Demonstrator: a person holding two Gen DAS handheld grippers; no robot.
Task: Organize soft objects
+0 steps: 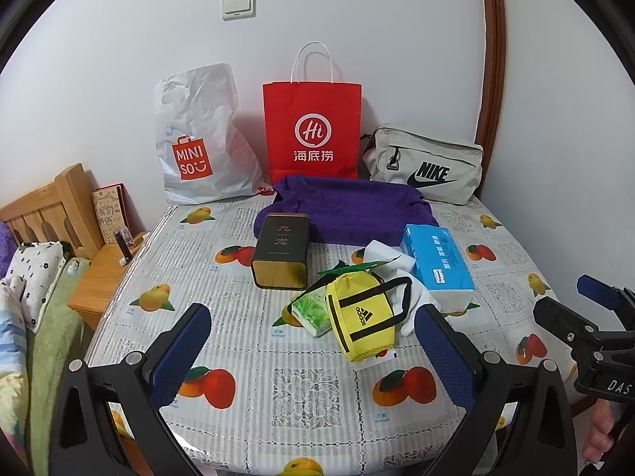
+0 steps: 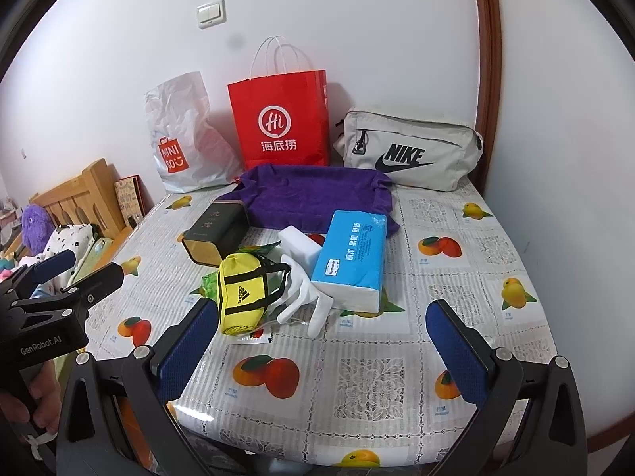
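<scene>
1. Left wrist view puts the yellow pouch (image 1: 360, 315) near the middle of the table (image 1: 278, 396), lying on its side, on top of a white glove (image 1: 412, 309) and touching a small green tissue pack (image 1: 311, 311). It looks light, limp and easily crushed; its black strap loop (image 1: 397, 293) would likely stretch or snag, so I would pinch across the padded body.
2. The glove is thin and floppy, partly pinned under the pouch and the blue tissue pack (image 2: 351, 258), so pulling it first would probably drag its neighbours.
3. The blue pack should squash but keep its block shape; grip it across its short sides.
4. The purple towel (image 2: 317, 194) lies spread farther back, in front of the red paper bag (image 2: 279, 123); it will drape and needs gathering.
5. The dark tin (image 1: 279, 252) beside the pouch is rigid, not part of the soft lot.
6. The left gripper (image 1: 313, 341) is spread wide and empty, the pouch just ahead between its pads, seemingly untouched, though depth is hard to judge.
7. The right gripper (image 2: 323, 343) is likewise spread and empty, with the pouch just off its left pad (image 2: 186, 353) and the glove ahead.
</scene>
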